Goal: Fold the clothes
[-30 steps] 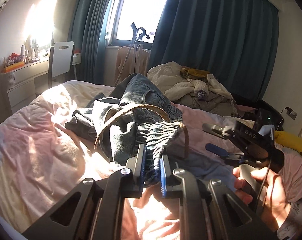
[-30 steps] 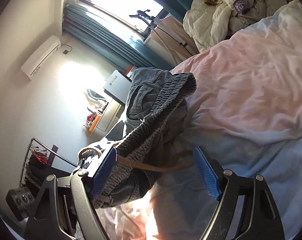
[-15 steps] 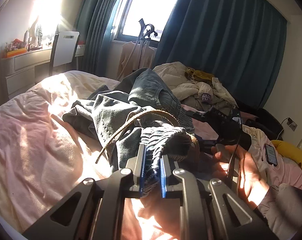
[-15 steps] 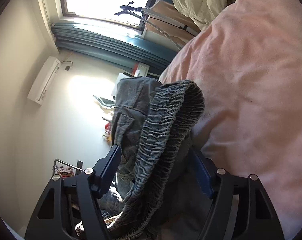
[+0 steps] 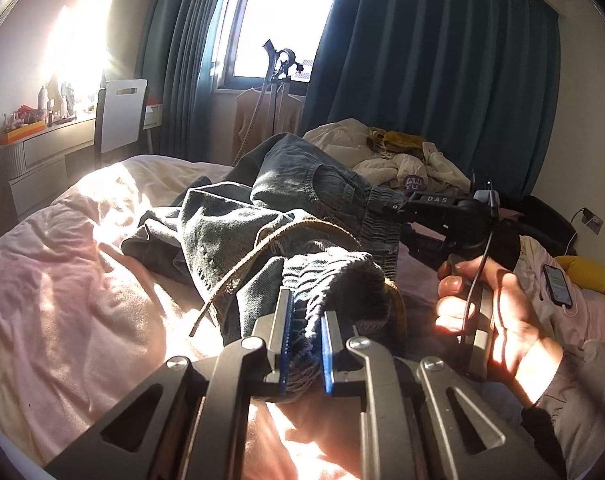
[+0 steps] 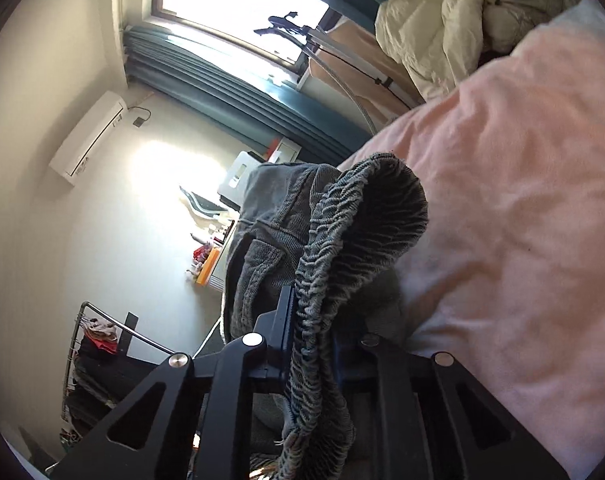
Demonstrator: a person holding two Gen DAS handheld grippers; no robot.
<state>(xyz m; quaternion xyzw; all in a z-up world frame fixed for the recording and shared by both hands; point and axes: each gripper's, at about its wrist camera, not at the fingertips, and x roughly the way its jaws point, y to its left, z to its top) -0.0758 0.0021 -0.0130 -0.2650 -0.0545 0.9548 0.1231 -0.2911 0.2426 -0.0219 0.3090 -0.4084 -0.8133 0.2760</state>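
Observation:
Grey-blue jeans (image 5: 230,236) with a ribbed elastic waistband (image 6: 366,224) and a brown drawstring (image 5: 238,276) lie bunched on the pink bed (image 5: 62,280). My left gripper (image 5: 305,308) is shut on one fold of the waistband, which is lifted slightly off the cover. My right gripper (image 6: 312,320) is closing its jaws, and the waistband is pinched between its pads at another spot. From the left wrist view, the right gripper (image 5: 382,208) reaches in from the right, held by a person's hand (image 5: 482,312).
A heap of pale and yellow clothes (image 5: 394,160) lies at the far side of the bed. A phone (image 5: 557,285) on a cable rests at the right edge. A white chair and desk (image 5: 120,116) stand at the left wall, and a clothes rack (image 6: 98,340) by the bed.
My right gripper came in from the right with wide jaws around the waistband, then closed them on it. My left gripper kept its hold and sank slightly.

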